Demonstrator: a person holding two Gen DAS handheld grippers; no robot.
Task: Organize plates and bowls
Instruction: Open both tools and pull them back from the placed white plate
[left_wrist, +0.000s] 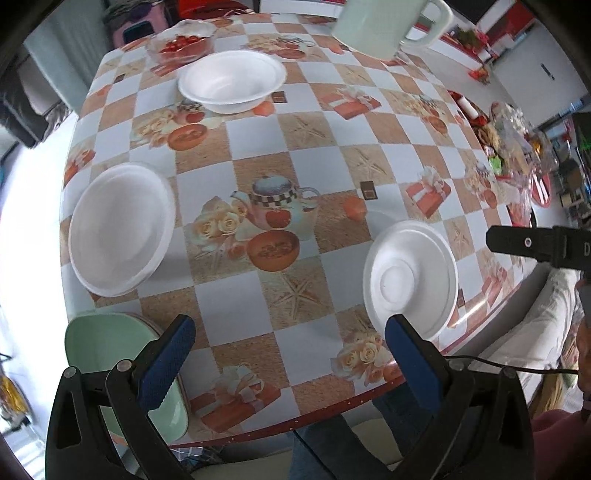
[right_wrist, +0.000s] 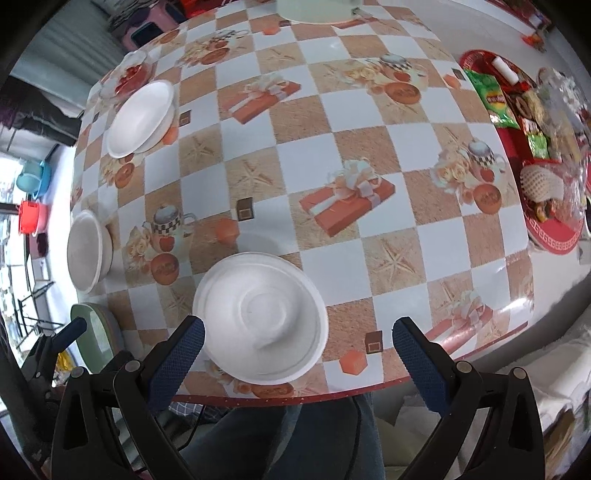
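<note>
Three white foam bowls sit on the checked tablecloth. One lies upside down near the front edge (left_wrist: 410, 275) (right_wrist: 260, 315). One stands upright at the left (left_wrist: 120, 229) (right_wrist: 86, 249). One stands upright at the far side (left_wrist: 231, 79) (right_wrist: 142, 118). A green plate (left_wrist: 110, 354) (right_wrist: 92, 332) lies at the front left corner. My left gripper (left_wrist: 291, 350) is open and empty above the front edge, between the green plate and the upturned bowl. My right gripper (right_wrist: 297, 350) is open and empty, just in front of the upturned bowl.
A pale green mug (left_wrist: 384, 26) stands at the far side. A clear bowl of red fruit (left_wrist: 181, 46) sits beyond the far foam bowl. A red tray of snacks (right_wrist: 532, 140) lies at the right edge. The table's front edge (right_wrist: 314, 398) is close below both grippers.
</note>
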